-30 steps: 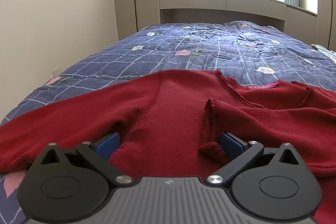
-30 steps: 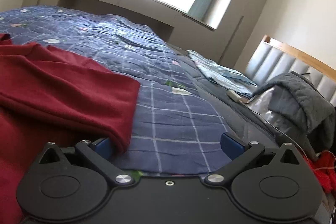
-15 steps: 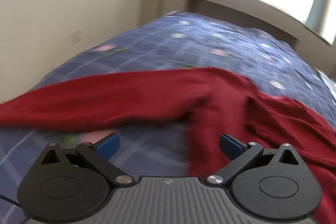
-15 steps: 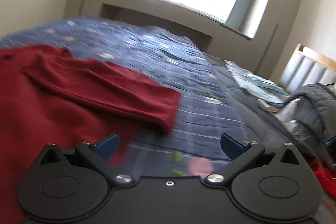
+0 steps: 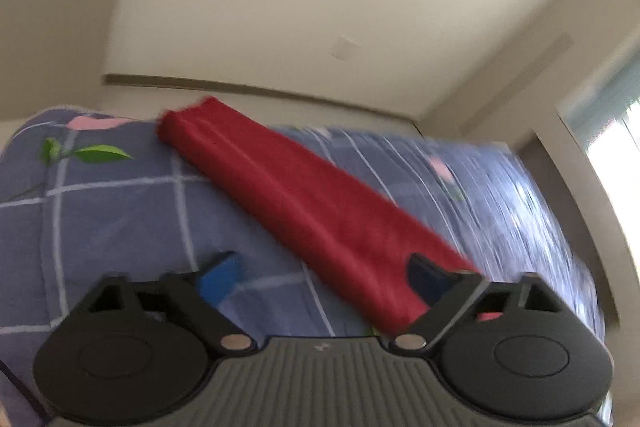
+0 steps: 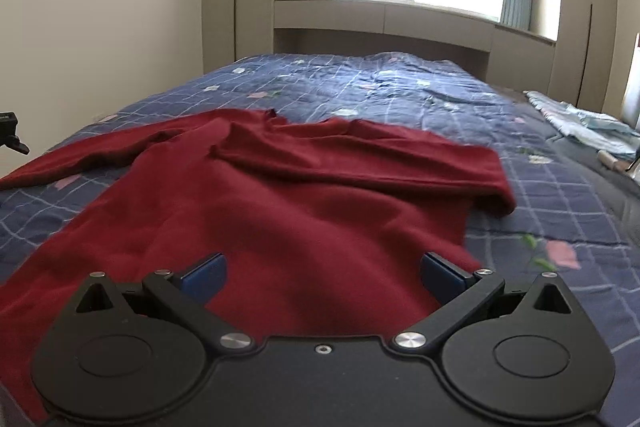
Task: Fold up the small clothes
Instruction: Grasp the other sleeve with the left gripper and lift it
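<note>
far left in the right wrist view, a long sleeve (image 6: pixel 92 151) stretched flat across the blue checked quilt (image 6: pixel 400 87), cuff (image 5: pixel 176 125) near the quilt's edge. left gripper (image 5: pixel 324 279) over that sleeve, jaws just been closing yet wide apart, sleeve lying between them, not pinched. centre, red knit sweater (image 6: pixel 304 211) spread flat, body near, neckline far, other sleeve (image 6: pixel 360 163) already folded across the chest. right gripper (image 6: pixel 324 277) low over the hem, spread wide, holding nothing. soft, light, limp knit, likely to sag and drag on the quilt; best pinched at the cuff or along a seam, then lifted clear. far right, a light blue cloth (image 6: pixel 580 119) untouched
</note>
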The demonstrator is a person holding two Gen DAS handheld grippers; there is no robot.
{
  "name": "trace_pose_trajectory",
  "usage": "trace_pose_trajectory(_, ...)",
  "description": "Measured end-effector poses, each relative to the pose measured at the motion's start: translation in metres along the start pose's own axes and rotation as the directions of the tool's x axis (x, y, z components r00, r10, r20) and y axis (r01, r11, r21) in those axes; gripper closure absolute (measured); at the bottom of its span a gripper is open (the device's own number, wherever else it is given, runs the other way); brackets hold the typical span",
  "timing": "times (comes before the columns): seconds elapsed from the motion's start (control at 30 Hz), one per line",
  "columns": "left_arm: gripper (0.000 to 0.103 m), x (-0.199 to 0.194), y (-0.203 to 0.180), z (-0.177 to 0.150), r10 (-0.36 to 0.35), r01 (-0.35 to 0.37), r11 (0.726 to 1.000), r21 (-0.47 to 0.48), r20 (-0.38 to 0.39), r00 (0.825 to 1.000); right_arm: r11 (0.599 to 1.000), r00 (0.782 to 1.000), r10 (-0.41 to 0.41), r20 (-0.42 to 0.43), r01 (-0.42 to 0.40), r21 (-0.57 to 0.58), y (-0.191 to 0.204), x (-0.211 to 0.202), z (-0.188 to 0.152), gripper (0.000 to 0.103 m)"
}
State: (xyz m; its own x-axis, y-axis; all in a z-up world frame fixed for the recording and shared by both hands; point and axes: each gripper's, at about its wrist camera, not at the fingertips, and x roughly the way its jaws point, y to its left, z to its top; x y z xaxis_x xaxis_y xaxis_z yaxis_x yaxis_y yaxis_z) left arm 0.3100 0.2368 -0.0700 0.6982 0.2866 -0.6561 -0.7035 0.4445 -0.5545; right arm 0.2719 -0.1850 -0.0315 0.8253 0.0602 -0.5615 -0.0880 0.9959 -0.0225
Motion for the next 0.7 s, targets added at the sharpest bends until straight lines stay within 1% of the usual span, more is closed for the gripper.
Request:
trace_pose_trajectory(0.03, 0.021, 0.002, 0.002, 0.003, 0.005, -0.005, 1.000, -0.029, 0.010, 1.000, 1.000, 1.000, 0.003, -0.004, -0.003, -0.001, 0.002, -0.001, -0.001, 0.001)
trace_pose_trajectory(0.07, 0.028, 0.005, 0.003, 0.005, 0.011, -0.010, 0.999, -0.051, 0.020, 1.000, 1.000, 1.000, 0.006, -0.010, -0.007, -0.006, 0.004, -0.002, -0.001, 0.001)
trace_pose_trajectory(0.13, 0.046, 0.010, 0.002, 0.009, 0.026, -0.023, 0.997, -0.069, 0.045, 0.999, 1.000, 1.000, 0.008, -0.020, -0.008, -0.021, 0.006, -0.001, -0.003, 0.001)
trace_pose_trajectory(0.17, 0.063, 0.012, 0.003, 0.010, 0.043, -0.039, 0.997, -0.071, 0.049, 0.998, 1.000, 1.000, 0.007, -0.023, -0.008, -0.027, 0.006, -0.001, -0.005, 0.001)
trace_pose_trajectory(0.2, 0.071, 0.017, 0.003, 0.012, 0.070, -0.066, 0.995, -0.081, 0.045, 0.996, 0.999, 1.000, 0.005, -0.028, -0.006, -0.032, 0.007, -0.002, -0.006, 0.001)
trace_pose_trajectory(0.23, 0.074, 0.020, 0.004, 0.014, 0.084, -0.079, 0.992, -0.097, 0.047, 0.995, 0.999, 0.999, 0.004, -0.033, -0.005, -0.033, 0.007, -0.001, -0.007, 0.001)
trace_pose_trajectory(0.3, 0.091, 0.024, 0.004, 0.015, 0.093, -0.085, 0.990, -0.114, 0.066, 0.993, 1.000, 0.999, 0.003, -0.041, -0.005, -0.029, 0.007, -0.001, -0.009, 0.001)
trace_pose_trajectory(0.37, 0.096, 0.024, -0.001, 0.017, 0.084, -0.077, 0.994, -0.074, 0.087, 0.993, 1.000, 0.999, 0.002, -0.044, -0.003, -0.021, 0.005, 0.000, -0.009, 0.001)
trace_pose_trajectory(0.43, 0.097, 0.019, -0.016, 0.018, 0.059, -0.062, 0.998, 0.018, 0.154, 0.986, 1.000, 0.999, 0.001, -0.042, -0.001, -0.011, 0.004, 0.000, -0.010, 0.001)
trace_pose_trajectory(0.5, 0.098, 0.010, -0.043, 0.019, -0.015, -0.018, 0.990, 0.143, 0.230, 0.973, 1.000, 0.999, 0.003, -0.034, -0.003, -0.005, 0.003, 0.000, -0.009, 0.001)
trace_pose_trajectory(0.53, 0.098, 0.005, -0.056, 0.020, -0.065, 0.013, 0.979, 0.203, 0.253, 0.965, 1.000, 1.000, 0.003, -0.030, -0.003, -0.003, 0.002, 0.000, -0.009, 0.001)
trace_pose_trajectory(0.57, 0.098, -0.001, -0.071, 0.019, -0.125, 0.050, 0.962, 0.269, 0.269, 0.955, 1.000, 1.000, 0.002, -0.027, -0.002, -0.002, 0.000, 0.000, -0.009, 0.001)
trace_pose_trajectory(0.6, 0.098, -0.008, -0.090, 0.015, -0.195, 0.089, 0.932, 0.352, 0.280, 0.940, 1.000, 1.000, 0.000, -0.025, 0.000, 0.000, -0.001, 0.000, -0.009, 0.001)
trace_pose_trajectory(0.63, 0.098, -0.014, -0.106, 0.010, -0.249, 0.111, 0.900, 0.421, 0.288, 0.925, 1.000, 1.000, -0.002, -0.023, 0.002, 0.005, -0.002, 0.001, -0.009, 0.001)
trace_pose_trajectory(0.67, 0.098, -0.021, -0.122, 0.002, -0.305, 0.133, 0.861, 0.491, 0.289, 0.907, 1.000, 1.000, -0.005, -0.021, 0.005, 0.012, -0.004, 0.001, -0.009, 0.001)
trace_pose_trajectory(0.7, 0.098, -0.028, -0.140, -0.008, -0.372, 0.165, 0.808, 0.566, 0.274, 0.887, 1.000, 1.000, -0.008, -0.018, 0.008, 0.020, -0.006, 0.002, -0.009, 0.001)
